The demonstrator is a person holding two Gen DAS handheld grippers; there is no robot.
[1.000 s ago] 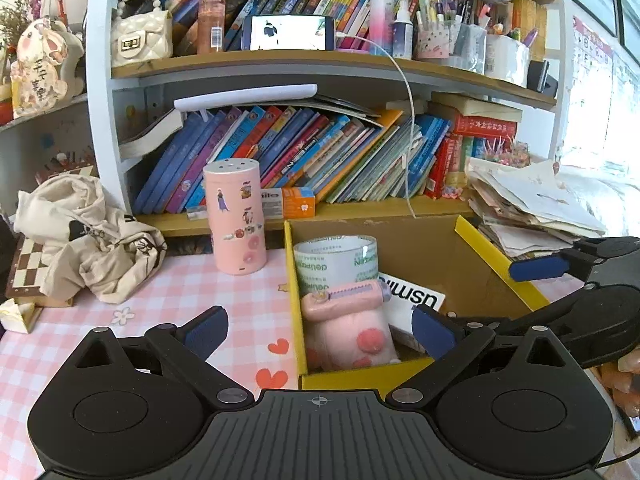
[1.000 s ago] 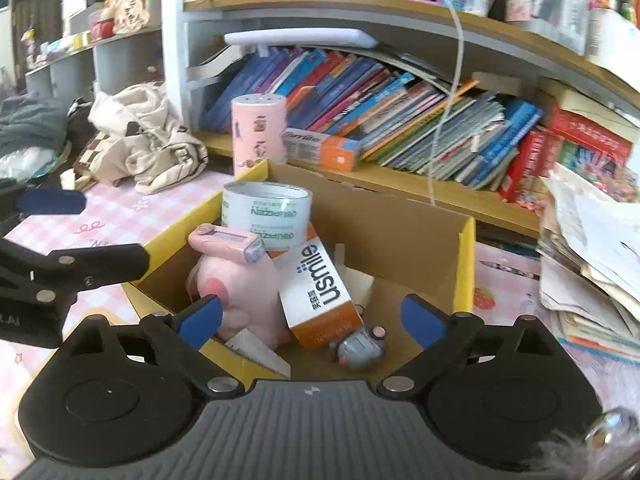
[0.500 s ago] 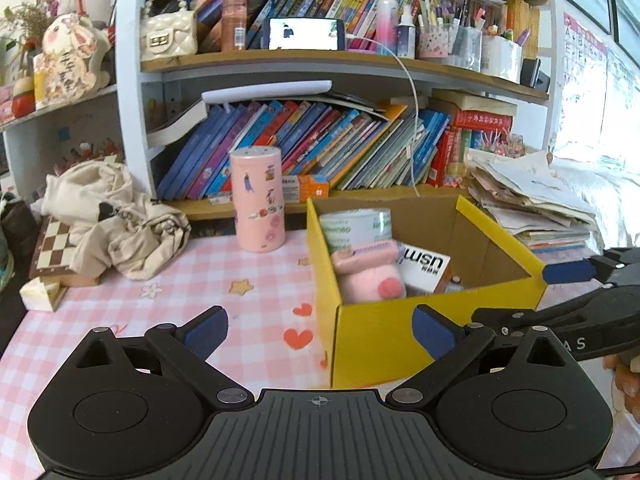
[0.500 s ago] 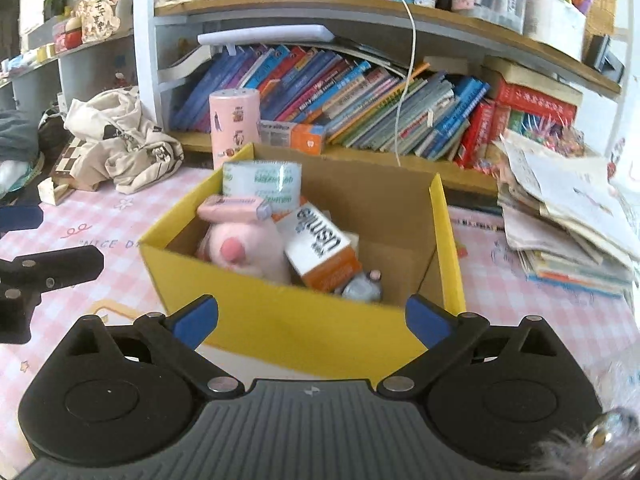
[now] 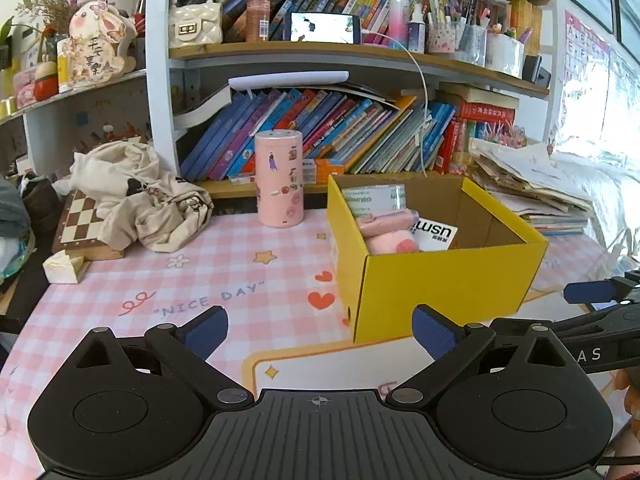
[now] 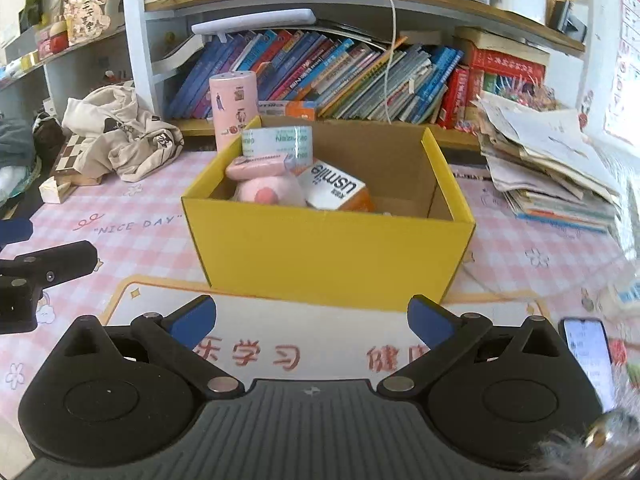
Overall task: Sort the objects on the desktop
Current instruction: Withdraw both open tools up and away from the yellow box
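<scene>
Both my tools have drawn back from over the yellow box (image 6: 328,248): left tool (image 5: 320,326) and right tool (image 6: 312,316) gape wide, empty. Tape roll (image 6: 278,141), pink plush (image 6: 266,192) and carton (image 6: 334,192) sit inside; sorting looks largely finished.

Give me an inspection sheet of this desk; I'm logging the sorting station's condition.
Surface: pink checked desk mat, flat.
Job's things: yellow box holding tape roll, pink plush, usmile carton.
Clutter: pink canister, cloth bag, chessboard, paper stack, phone.
Grippers: left gripper and right gripper open, empty.
Cables: white cable hanging from the shelf.
Surroundings: crowded bookshelf.
</scene>
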